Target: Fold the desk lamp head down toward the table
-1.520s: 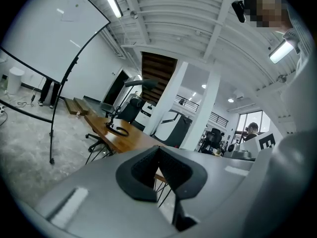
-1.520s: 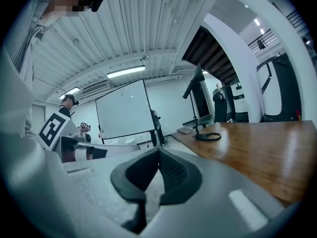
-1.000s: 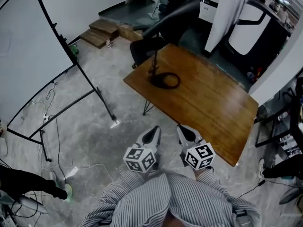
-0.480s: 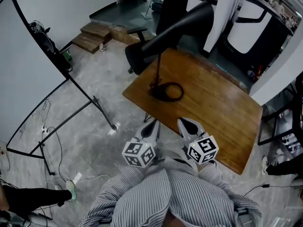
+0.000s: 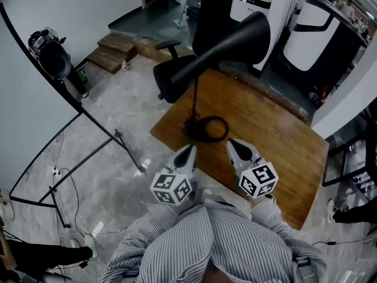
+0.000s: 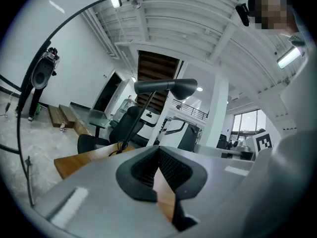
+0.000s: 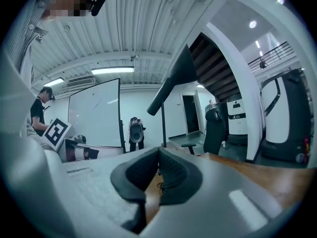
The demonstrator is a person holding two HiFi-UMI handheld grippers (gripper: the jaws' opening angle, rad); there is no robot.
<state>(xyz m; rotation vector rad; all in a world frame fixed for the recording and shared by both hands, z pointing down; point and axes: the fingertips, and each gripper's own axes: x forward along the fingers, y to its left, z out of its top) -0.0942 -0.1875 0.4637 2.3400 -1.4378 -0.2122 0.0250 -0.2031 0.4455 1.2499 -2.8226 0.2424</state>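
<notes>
A black desk lamp stands at the near-left corner of the wooden table [image 5: 271, 140]. Its round base [image 5: 206, 128] rests on the top, a thin stem [image 5: 194, 99] rises from it, and the long cone head [image 5: 227, 43] is raised, slanting up to the right. My left gripper [image 5: 187, 154] and right gripper [image 5: 235, 148] hover side by side at the table's near edge, short of the base, both shut and empty. In the left gripper view the head [image 6: 166, 87] sits high above my left gripper [image 6: 158, 150]. The right gripper view shows the head [image 7: 173, 78] above my right gripper [image 7: 158, 152].
A black office chair [image 5: 177, 69] stands behind the table's left corner. A light stand with a black lamp unit [image 5: 53, 55] and spread legs [image 5: 126, 152] occupies the floor to the left. Wooden steps [image 5: 109, 55] lie beyond. A person [image 7: 38, 110] stands by a whiteboard [image 7: 94, 118].
Both grippers have moved forward together to the table's near edge, and the lamp now appears closer and larger. The lamp itself has not moved, and both jaws have stayed shut.
</notes>
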